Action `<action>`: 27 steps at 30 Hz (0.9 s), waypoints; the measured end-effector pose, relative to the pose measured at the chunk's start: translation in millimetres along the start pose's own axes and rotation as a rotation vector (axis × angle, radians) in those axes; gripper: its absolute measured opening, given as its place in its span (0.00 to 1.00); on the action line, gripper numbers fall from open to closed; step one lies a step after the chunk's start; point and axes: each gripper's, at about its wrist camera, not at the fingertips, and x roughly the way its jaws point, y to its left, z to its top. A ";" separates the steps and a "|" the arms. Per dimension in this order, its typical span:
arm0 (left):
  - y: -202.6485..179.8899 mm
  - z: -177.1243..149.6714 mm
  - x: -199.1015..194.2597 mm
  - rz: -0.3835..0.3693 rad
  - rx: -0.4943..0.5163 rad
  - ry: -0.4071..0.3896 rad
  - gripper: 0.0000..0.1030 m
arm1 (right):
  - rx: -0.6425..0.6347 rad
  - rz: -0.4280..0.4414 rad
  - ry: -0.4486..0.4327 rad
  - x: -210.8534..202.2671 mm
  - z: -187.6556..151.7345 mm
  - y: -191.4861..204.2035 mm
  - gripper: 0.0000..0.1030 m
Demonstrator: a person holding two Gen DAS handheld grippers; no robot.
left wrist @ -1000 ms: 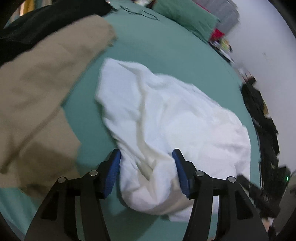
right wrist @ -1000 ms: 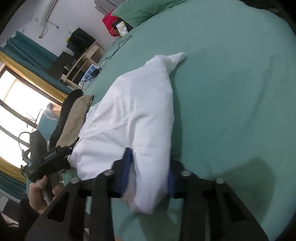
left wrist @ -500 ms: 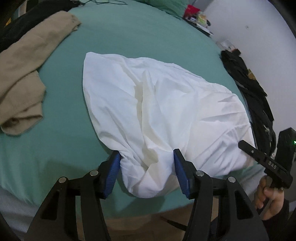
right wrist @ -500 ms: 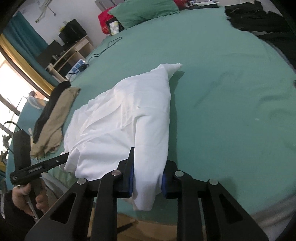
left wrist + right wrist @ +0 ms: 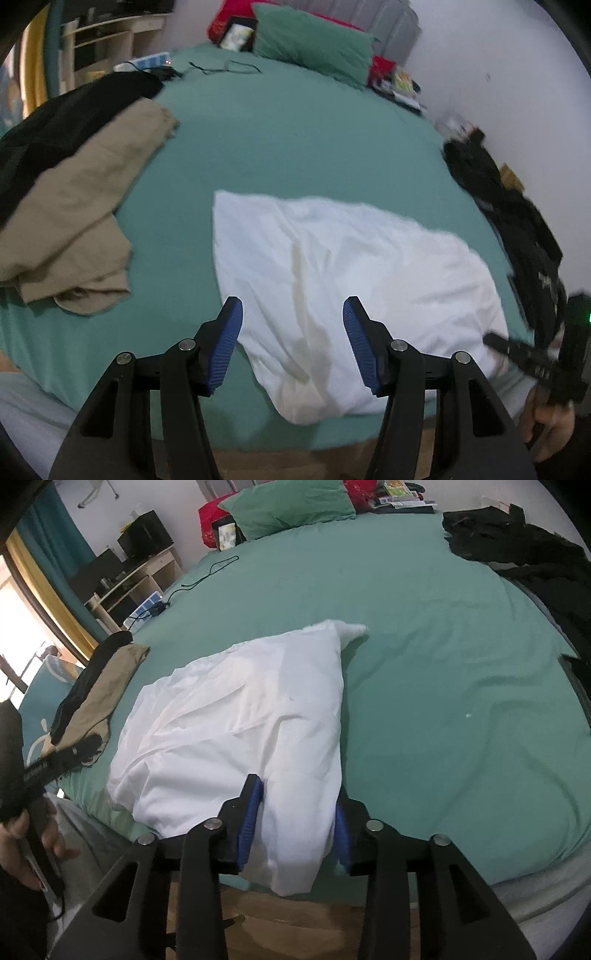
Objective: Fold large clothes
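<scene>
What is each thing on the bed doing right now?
white garment: bunched, lying at the bed's near edge.
left gripper: open, nothing pinched.
right gripper: opening, white cloth between its jaws.
tan garment: crumpled beside a black one.
green pillow: lying at the far end.

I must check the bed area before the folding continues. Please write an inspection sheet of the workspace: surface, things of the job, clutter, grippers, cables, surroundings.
Surface: green bed sheet, lightly wrinkled.
Job's things: white garment bunched at the near edge, one end hanging over it.
Clutter: beige garment on a black one; black clothes at the far right.
Grippers: left gripper open above the white garment; right gripper opening, cloth between its pads.
Cables: black cable to a power strip.
Surroundings: green pillow, shelves, curtain.
</scene>
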 end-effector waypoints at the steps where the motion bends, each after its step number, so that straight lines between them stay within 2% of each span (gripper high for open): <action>1: 2.7 4.6 -0.2 0.006 -0.013 -0.009 0.58 | -0.003 0.000 -0.006 -1.2 0.8 -0.4 0.40; 6: 26.5 16.8 2.8 0.043 -0.041 -0.018 0.58 | -0.014 -0.008 -0.044 -9.6 4.8 -2.6 0.49; 10: 39.0 23.2 19.1 0.044 -0.078 0.009 0.58 | 0.007 0.007 -0.081 -16.1 7.6 -7.7 0.60; 14: 52.2 25.7 43.5 -0.006 -0.150 0.055 0.58 | 0.025 0.012 -0.100 -17.7 10.6 -13.0 0.62; 18: 61.7 22.4 64.2 -0.015 -0.196 0.102 0.58 | 0.042 0.023 -0.103 -13.3 14.2 -17.9 0.63; 23: 57.7 14.3 71.3 -0.156 -0.220 0.151 0.65 | 0.057 0.045 -0.094 -2.8 18.4 -22.9 0.63; 27: 46.7 7.9 78.0 -0.325 -0.231 0.215 0.69 | 0.073 0.034 -0.066 12.6 21.9 -28.8 0.63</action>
